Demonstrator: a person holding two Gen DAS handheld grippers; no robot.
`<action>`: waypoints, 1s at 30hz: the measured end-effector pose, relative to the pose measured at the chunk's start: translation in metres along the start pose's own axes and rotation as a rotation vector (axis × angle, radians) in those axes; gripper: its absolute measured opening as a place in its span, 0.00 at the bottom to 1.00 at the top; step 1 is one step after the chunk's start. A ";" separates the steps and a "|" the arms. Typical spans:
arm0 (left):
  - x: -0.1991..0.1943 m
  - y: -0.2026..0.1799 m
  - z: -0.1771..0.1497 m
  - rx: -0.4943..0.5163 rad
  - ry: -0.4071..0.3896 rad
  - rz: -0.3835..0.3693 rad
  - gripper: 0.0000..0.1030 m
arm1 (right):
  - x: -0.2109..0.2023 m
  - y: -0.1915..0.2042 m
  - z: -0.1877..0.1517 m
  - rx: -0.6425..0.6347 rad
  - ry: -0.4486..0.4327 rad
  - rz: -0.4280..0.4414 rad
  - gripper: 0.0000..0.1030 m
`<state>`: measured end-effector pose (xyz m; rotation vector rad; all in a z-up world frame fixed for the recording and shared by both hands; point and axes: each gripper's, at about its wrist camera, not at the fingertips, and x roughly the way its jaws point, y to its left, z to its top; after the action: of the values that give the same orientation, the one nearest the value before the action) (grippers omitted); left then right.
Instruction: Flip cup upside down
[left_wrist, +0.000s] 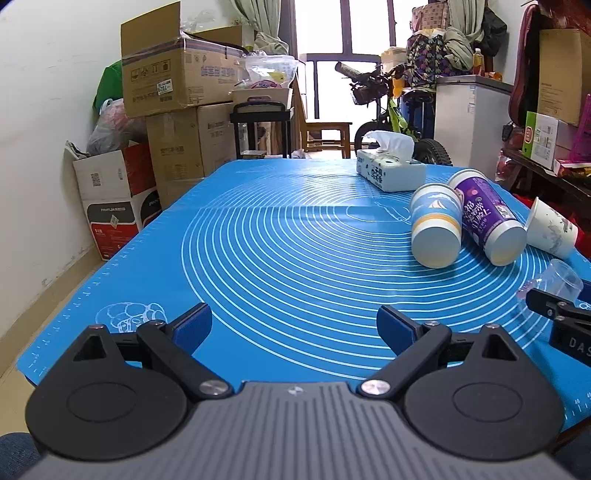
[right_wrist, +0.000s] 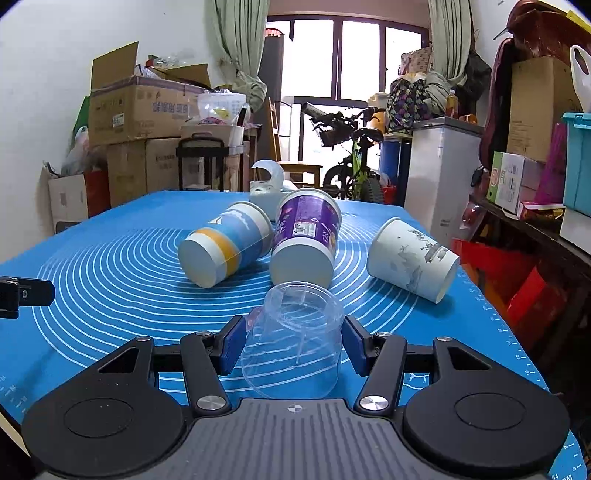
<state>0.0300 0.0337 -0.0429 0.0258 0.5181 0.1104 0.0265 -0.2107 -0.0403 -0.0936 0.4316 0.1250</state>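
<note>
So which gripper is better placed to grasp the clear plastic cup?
Right. The clear plastic cup lies between the right gripper fingers; the left gripper is open over bare blue mat.

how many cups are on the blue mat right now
4, all on their sides: the clear plastic cup between the right gripper fingers, the blue-and-yellow cup left, the purple cup in the middle, the white cup right. None seems hidden.
</note>
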 end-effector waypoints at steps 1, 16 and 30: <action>0.000 -0.001 -0.001 0.003 -0.002 0.001 0.92 | 0.000 0.001 -0.001 -0.004 -0.001 -0.001 0.60; -0.010 -0.009 0.004 0.022 0.004 -0.020 0.93 | -0.008 0.009 0.008 -0.040 -0.032 -0.004 0.82; -0.043 -0.022 0.007 -0.001 0.030 -0.065 0.94 | -0.069 -0.004 0.017 0.027 0.004 0.027 0.98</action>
<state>-0.0016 0.0072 -0.0169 0.0062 0.5479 0.0476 -0.0281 -0.2191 0.0045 -0.0616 0.4388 0.1458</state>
